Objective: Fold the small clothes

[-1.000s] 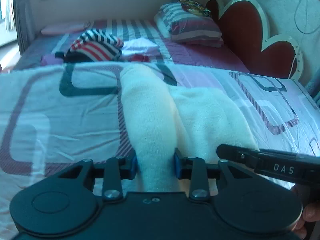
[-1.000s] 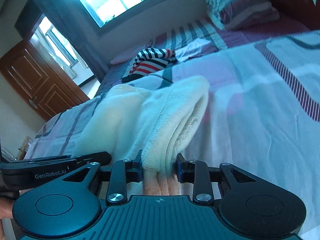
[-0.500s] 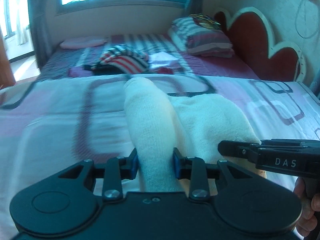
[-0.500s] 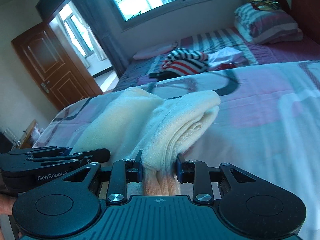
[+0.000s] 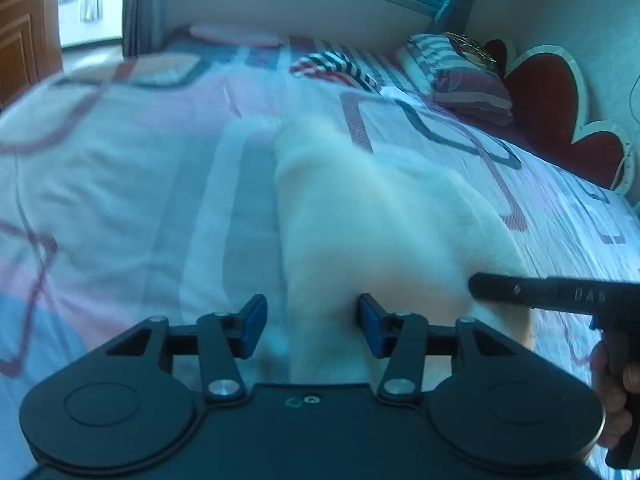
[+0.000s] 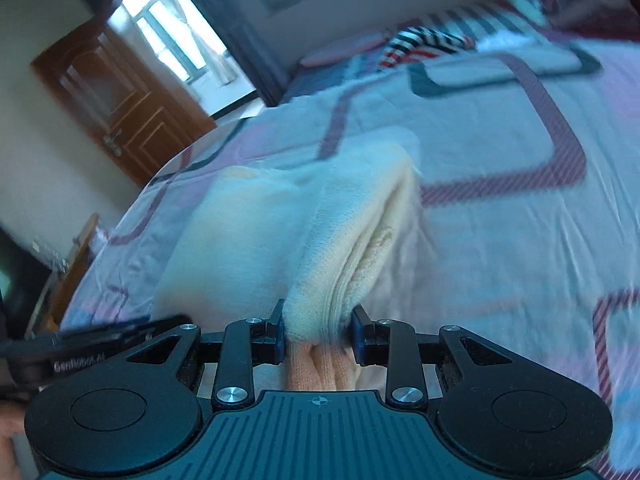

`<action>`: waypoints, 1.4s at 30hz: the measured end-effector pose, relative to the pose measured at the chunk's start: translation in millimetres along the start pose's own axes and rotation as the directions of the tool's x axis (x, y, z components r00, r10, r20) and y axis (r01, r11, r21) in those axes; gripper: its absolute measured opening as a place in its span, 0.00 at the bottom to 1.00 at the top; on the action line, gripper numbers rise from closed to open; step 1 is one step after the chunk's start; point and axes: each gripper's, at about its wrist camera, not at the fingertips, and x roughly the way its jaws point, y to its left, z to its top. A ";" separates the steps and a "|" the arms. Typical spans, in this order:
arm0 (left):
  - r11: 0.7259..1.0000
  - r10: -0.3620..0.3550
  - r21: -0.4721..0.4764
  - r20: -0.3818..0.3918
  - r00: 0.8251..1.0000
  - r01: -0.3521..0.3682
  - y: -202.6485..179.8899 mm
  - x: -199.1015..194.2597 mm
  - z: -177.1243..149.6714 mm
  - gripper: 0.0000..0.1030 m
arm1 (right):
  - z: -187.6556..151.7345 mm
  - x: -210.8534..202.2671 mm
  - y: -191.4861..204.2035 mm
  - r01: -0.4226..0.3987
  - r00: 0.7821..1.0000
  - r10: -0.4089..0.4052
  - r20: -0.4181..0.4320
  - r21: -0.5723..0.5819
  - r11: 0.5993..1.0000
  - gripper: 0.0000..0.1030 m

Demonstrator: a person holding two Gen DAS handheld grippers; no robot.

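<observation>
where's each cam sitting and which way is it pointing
Left wrist: sits on the left gripper, looks along its opening jaws over the cream garment and bed toward the heart-shaped headboard; the right gripper's side and a hand show at right.
Right wrist: sits on the right gripper, pads clamped on the folded cream garment, facing the wooden door and window; the left gripper's side shows at left.
Shared: the garment, the bed, the striped clothes beyond.
</observation>
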 end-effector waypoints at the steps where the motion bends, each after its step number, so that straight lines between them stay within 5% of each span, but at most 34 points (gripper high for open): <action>1: 1.000 -0.013 -0.010 -0.003 1.000 0.013 5.3 2.3 -3.1 0.48 | -1.3 0.4 -5.1 -0.002 1.000 0.002 0.003 0.021 1.000 0.29; 8: 0.999 -0.043 -0.003 0.004 0.999 0.043 15.3 -5.1 -0.1 0.49 | -2.3 -6.5 -9.0 0.042 0.999 -0.044 0.028 0.060 0.997 0.29; 12: 0.997 -0.075 0.044 0.098 0.992 0.071 14.3 -27.0 22.5 0.40 | -1.6 -45.9 13.5 0.115 0.988 -0.112 0.109 -0.025 0.993 0.31; 15: 0.992 -0.094 0.094 0.054 0.994 0.089 3.3 -8.1 39.5 0.24 | 10.0 -52.0 32.3 0.118 0.985 -0.105 0.135 -0.093 0.989 0.30; 16: 0.991 -0.071 0.115 0.017 0.997 0.069 -1.7 2.5 40.6 0.26 | 11.6 -46.6 39.3 0.132 0.986 -0.117 0.122 -0.132 0.982 0.30; 18: 0.987 -0.013 0.163 -0.005 1.000 0.013 -11.7 16.2 39.1 0.27 | 10.5 -26.2 46.7 0.201 0.979 -0.192 0.060 -0.207 0.958 0.14; 21: 0.977 0.011 0.213 -0.004 1.000 -0.009 -19.9 12.8 35.6 0.27 | 3.5 -2.8 36.8 0.318 0.946 -0.322 0.025 -0.252 0.914 0.13; 26: 0.968 0.012 0.251 0.035 0.999 -0.020 -23.6 -22.6 6.0 0.26 | -5.4 -40.2 42.3 0.289 0.957 -0.281 0.065 -0.226 0.930 0.14; 33: 0.969 0.114 0.216 0.030 0.993 -0.117 -18.4 -44.5 -63.9 0.31 | -75.1 -57.8 63.7 0.240 0.967 -0.255 -0.007 -0.315 0.918 0.14; 37: 0.978 0.129 0.165 0.022 0.991 -0.131 -16.5 -39.6 -64.8 0.31 | -78.5 -43.7 42.7 0.256 0.962 -0.270 -0.033 -0.233 0.938 0.14; 42: 0.975 0.152 0.162 0.029 0.988 -0.154 -19.0 -35.5 -66.0 0.30 | -79.1 -41.5 47.4 0.275 0.955 -0.294 -0.030 -0.277 0.921 0.14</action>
